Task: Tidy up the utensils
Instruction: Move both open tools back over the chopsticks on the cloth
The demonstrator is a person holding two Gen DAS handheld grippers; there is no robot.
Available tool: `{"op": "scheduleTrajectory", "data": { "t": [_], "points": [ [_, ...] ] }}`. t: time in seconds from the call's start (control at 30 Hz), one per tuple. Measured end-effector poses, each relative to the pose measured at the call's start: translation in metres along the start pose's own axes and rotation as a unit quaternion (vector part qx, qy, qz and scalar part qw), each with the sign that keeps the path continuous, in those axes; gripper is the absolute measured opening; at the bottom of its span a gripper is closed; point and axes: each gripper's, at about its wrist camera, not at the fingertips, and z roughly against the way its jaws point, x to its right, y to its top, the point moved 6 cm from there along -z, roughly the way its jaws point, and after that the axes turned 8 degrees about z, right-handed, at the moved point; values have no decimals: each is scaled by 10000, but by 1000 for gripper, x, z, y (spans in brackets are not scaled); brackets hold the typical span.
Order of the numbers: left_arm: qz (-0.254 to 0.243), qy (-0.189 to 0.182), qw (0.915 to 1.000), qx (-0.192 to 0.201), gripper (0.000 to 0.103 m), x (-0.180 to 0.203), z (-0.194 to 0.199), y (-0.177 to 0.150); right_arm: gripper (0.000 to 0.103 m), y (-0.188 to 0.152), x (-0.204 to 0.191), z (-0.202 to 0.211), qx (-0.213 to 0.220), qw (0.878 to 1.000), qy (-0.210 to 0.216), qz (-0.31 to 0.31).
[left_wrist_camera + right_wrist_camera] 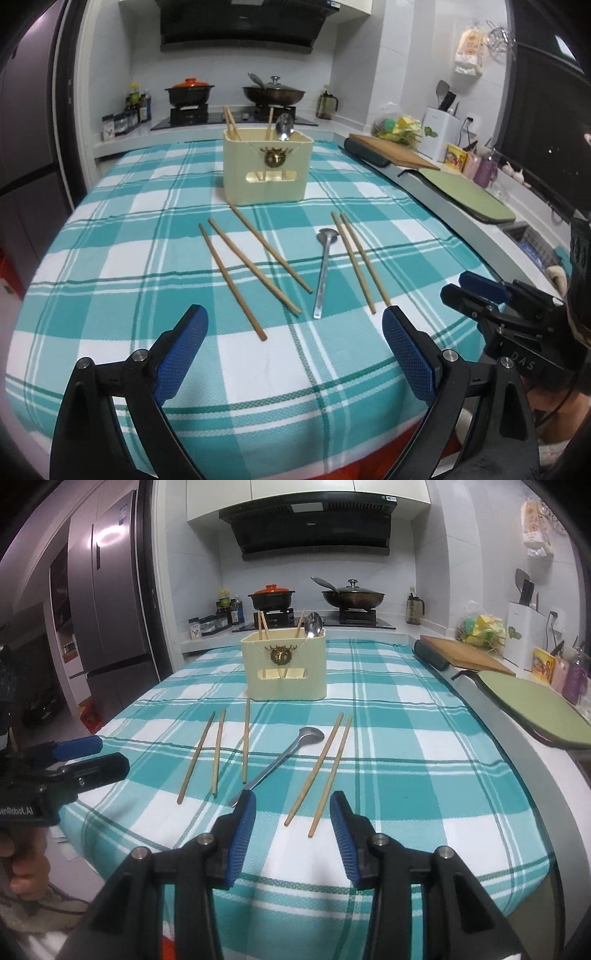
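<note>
A cream utensil holder point(267, 168) point(285, 668) stands on the teal checked cloth and holds chopsticks and a spoon point(284, 126). Several wooden chopsticks lie loose in front of it: three on the left point(255, 266) point(218, 751) and a pair on the right point(360, 260) point(325, 768). A metal spoon point(324, 271) point(280, 762) lies between them. My left gripper point(295, 325) is open and empty, near the chopsticks' front ends. My right gripper point(293, 808) is open and empty, just before the right pair and the spoon handle; it also shows in the left wrist view point(476, 291).
A stove with a red-lidded pot point(272, 594) and a wok point(352, 594) is behind the table. A wooden board point(465, 653) and a green mat point(535, 709) lie on the counter at right. A fridge point(107, 609) stands at left.
</note>
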Motion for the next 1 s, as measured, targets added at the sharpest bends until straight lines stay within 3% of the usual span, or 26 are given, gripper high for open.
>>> {"op": "scheduleTrajectory", "data": {
  "t": [0.3, 0.47, 0.8, 1.0],
  "points": [
    [124, 146, 9998, 105, 97, -5, 6, 2, 43, -2, -7, 17, 98, 9999, -103, 91],
    [365, 417, 9985, -22, 97, -23, 1, -6, 43, -5, 3, 10, 189, 9996, -191, -3],
    [854, 789, 9923, -419, 97, -68, -43, -14, 43, -23, 24, -28, -264, 9987, -187, -397],
    [1032, 822, 9892, -632, 97, -83, -67, -14, 43, -32, 34, -44, -533, 9967, -209, -577]
  ]
}}
